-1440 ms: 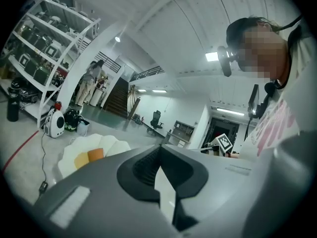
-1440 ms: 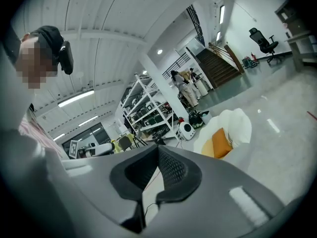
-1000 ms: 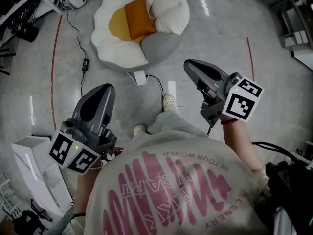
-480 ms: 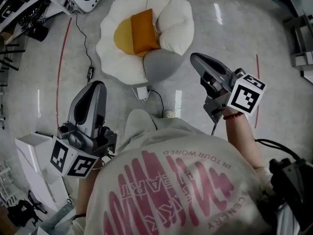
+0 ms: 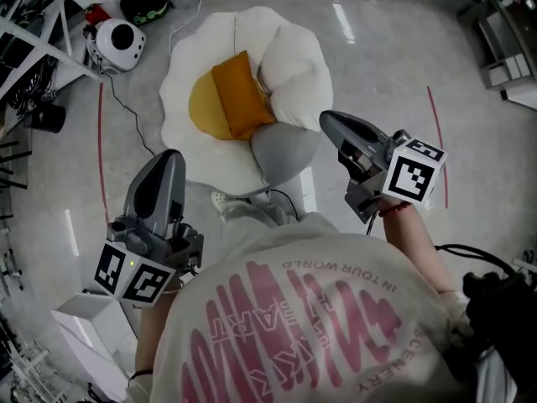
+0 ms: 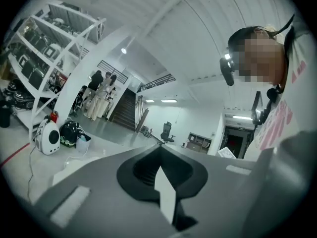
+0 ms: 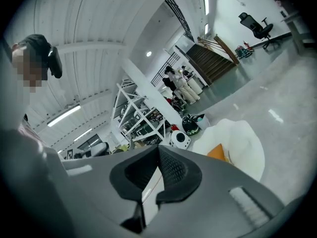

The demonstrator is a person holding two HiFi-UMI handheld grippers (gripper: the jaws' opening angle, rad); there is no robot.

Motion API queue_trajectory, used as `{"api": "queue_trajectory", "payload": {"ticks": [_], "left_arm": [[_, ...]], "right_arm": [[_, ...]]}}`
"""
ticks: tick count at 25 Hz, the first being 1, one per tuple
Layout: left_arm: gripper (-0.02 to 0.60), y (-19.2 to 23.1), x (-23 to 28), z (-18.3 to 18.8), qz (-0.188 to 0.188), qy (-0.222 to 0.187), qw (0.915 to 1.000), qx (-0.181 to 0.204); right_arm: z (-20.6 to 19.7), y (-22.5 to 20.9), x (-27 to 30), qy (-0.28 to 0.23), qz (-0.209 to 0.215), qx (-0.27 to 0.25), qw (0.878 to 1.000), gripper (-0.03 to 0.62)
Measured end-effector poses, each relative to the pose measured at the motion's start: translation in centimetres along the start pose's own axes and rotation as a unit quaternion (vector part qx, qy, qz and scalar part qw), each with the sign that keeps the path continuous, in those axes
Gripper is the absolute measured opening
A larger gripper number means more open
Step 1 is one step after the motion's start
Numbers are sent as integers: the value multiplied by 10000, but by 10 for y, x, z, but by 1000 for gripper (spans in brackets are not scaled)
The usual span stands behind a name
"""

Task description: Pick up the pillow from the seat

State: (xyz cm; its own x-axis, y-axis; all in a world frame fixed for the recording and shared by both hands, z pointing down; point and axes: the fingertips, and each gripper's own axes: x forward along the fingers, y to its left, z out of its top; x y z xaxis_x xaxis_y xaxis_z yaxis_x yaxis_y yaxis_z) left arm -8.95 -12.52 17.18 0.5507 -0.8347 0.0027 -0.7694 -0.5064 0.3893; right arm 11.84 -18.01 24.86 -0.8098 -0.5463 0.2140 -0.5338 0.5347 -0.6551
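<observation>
Our left gripper [image 5: 170, 156] is empty, its jaws pressed together. We judge this to be the approach. Ahead, the orange pillow [image 5: 241, 97], a plump fabric rectangle, lies on the yellow middle of the white, petal-shaped seat [image 5: 289, 53]. Our right gripper [image 5: 327, 120] is likewise closed on nothing. Next, the jaws must open and reach the pillow.

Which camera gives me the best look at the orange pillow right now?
The head view: the whole orange pillow lies in plain sight on the white seat. The right gripper view catches only an orange sliver of it. The left gripper view misses it.
</observation>
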Motion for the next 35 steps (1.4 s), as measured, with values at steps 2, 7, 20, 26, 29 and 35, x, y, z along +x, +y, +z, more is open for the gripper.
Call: {"api": "queue_trajectory", "payload": {"ticks": [2, 7, 20, 26, 29, 35], "left_arm": [[14, 28, 16, 14, -169, 179, 9996, -101], [14, 123, 23, 44, -574, 573, 9965, -211], [14, 255, 61, -22, -351, 1141, 9913, -563], [14, 277, 86, -97, 171, 1225, 9888, -841], [14, 302, 96, -150, 489, 1424, 9840, -956], [14, 332, 97, -268, 1179, 1794, 9646, -1530]], "right_arm": [[3, 1, 26, -8, -161, 102, 9998, 5], [3, -14, 115, -63, -838, 292, 9960, 5], [-30, -90, 178, 150, -1775, 736, 9812, 5], [-75, -167, 218, 965, -1653, 807, 9782, 6], [-105, -215, 241, 1326, -1600, 935, 9737, 6], [-156, -292, 251, 1438, -1535, 1346, 9683, 6]]}}
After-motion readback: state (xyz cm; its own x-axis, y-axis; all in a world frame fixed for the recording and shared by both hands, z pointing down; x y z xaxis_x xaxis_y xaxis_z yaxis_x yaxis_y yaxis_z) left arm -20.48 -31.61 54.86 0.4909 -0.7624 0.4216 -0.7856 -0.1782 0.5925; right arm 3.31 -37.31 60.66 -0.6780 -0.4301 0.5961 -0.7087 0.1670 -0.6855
